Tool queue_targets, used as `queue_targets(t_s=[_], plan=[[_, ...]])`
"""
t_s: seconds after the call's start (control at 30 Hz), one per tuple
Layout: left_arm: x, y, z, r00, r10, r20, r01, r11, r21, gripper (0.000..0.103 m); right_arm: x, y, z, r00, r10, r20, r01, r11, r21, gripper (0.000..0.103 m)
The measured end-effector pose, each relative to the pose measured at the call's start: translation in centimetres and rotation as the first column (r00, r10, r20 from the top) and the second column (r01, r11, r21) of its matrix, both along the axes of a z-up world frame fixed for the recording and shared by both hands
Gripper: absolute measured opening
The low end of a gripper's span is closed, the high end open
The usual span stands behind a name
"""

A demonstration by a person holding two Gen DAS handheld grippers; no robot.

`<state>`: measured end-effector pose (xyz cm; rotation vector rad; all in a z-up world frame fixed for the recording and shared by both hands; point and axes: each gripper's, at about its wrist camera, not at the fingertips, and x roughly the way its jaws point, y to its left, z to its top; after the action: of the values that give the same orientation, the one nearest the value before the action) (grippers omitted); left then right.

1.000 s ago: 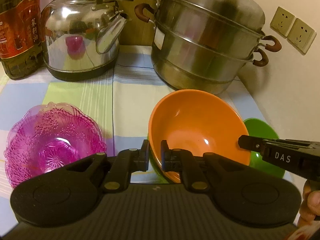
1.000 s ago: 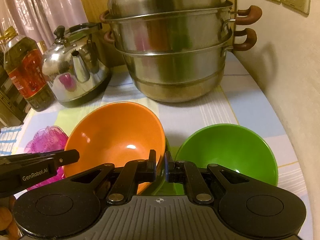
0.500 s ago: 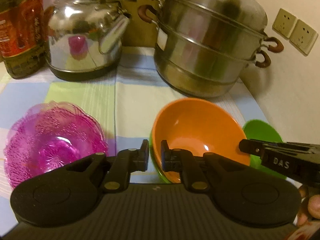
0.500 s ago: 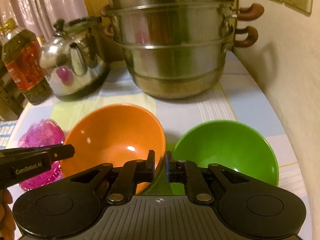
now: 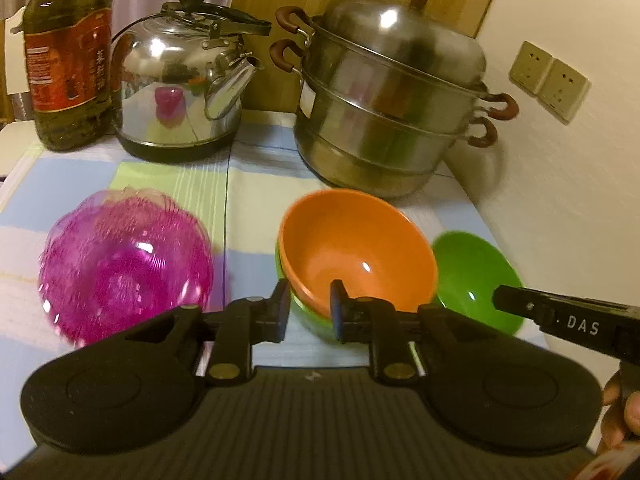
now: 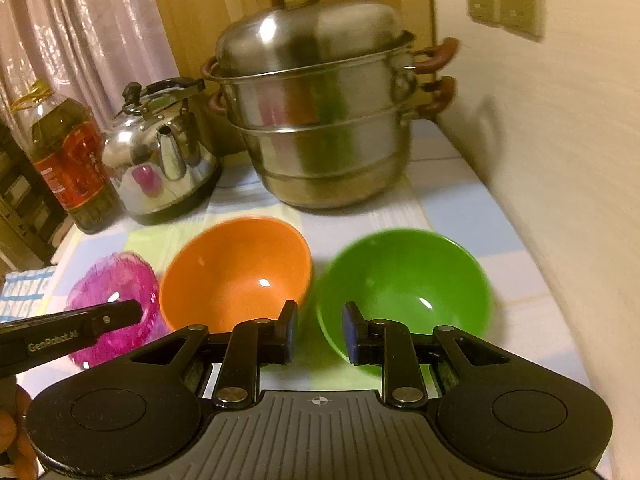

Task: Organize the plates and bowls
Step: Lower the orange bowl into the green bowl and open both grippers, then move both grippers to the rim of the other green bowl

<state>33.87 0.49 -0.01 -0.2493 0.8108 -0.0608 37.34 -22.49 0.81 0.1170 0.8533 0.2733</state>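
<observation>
Orange bowl (image 5: 356, 244) sits nested in a green one (image 5: 308, 316); your left gripper (image 5: 309, 312) and right gripper (image 6: 319, 332) both gape, holding nothing.

At centre frame sits an orange bowl (image 5: 356, 248), glossy inside, nested in a green bowl (image 5: 308, 316) whose rim shows beneath it. A second green bowl (image 5: 474, 280) lies at right. At left is a translucent magenta bowl (image 5: 124, 260) with an embossed lacy pattern. The desk (image 5: 256, 196) wears a cloth of pale blue, light green and white checks with fine stripes. In the upper frame stand a silver kettle (image 5: 180, 80) with black trim, a silver steamer pot (image 5: 392, 108) with brown handles, and an oil bottle (image 5: 66, 60) with a red label. Both hand-held grippers are black.
</observation>
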Motion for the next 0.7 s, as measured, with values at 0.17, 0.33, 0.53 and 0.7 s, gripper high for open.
queue_targets(t_s=[0.17, 0.33, 0.53, 0.7], plan=[[-3.8, -1.1, 0.6, 1.000, -0.003, -0.006, 0.003, 1.000, 0.006, 0.020, -3.9, -1.8, 0.8, 0.999, -0.031, 0.009, 0.031, 0.999, -0.037, 0.025], [-6.9, -2.1, 0.7, 1.000, 0.012, -0.022, -0.013, 1.000, -0.008, 0.024, -7.2, -4.2, 1.3, 0.996, -0.088, -0.010, 0.088, 0.996, -0.006, 0.026], [-9.8, -3.6, 1.1, 1.000, 0.018, -0.019, -0.018, 1.000, -0.007, 0.030, -10.0, -5.6, 1.5, 0.993, -0.112, -0.031, 0.113, 0.993, 0.015, 0.027], [-11.0, -4.5, 1.2, 1.000, 0.016, -0.023, -0.016, 1.000, -0.004, 0.030, -11.3, -6.4, 1.6, 0.992, -0.118, -0.043, 0.120, 0.992, 0.031, 0.027]])
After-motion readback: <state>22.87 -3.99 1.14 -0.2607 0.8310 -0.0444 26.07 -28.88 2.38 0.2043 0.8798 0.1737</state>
